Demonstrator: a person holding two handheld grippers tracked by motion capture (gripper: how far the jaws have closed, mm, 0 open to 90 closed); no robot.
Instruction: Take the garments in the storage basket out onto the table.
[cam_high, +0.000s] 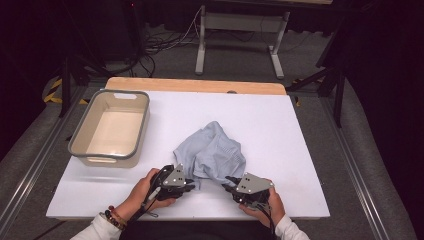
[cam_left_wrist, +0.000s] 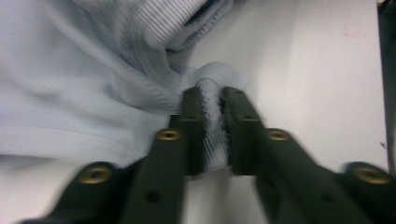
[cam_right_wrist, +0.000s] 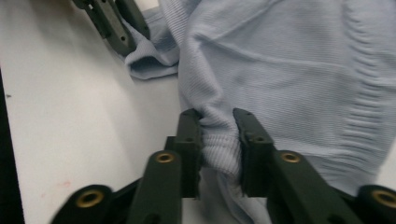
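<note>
Clearly the pale blue garment lies crumpled on the white surface, just to the right of the grey-rimmed tub, which serves as the landmark here, and on the person's side of the surface. Both grippers have hold of its near edge: the left gripper has its fingers closed on a small bunched fold of ribbed hem, and the right gripper has its fingers clamped on a thicker roll of the same cloth, farther from the tub. The step in hand looks like lifting or spreading the garment by these two pinches. To do it well, I would judge that both grips should sit deep enough that the knit does not slide out, that the hands should draw apart evenly so the cloth opens flat rather than twisting, and that the lift should clear the tub's rim if the cloth goes that way. Which part of the garment each pinch holds is hard to tell, since the folds hide its outline. The left gripper view is blurred, and how many layers lie between the fingers cannot be made out.
</note>
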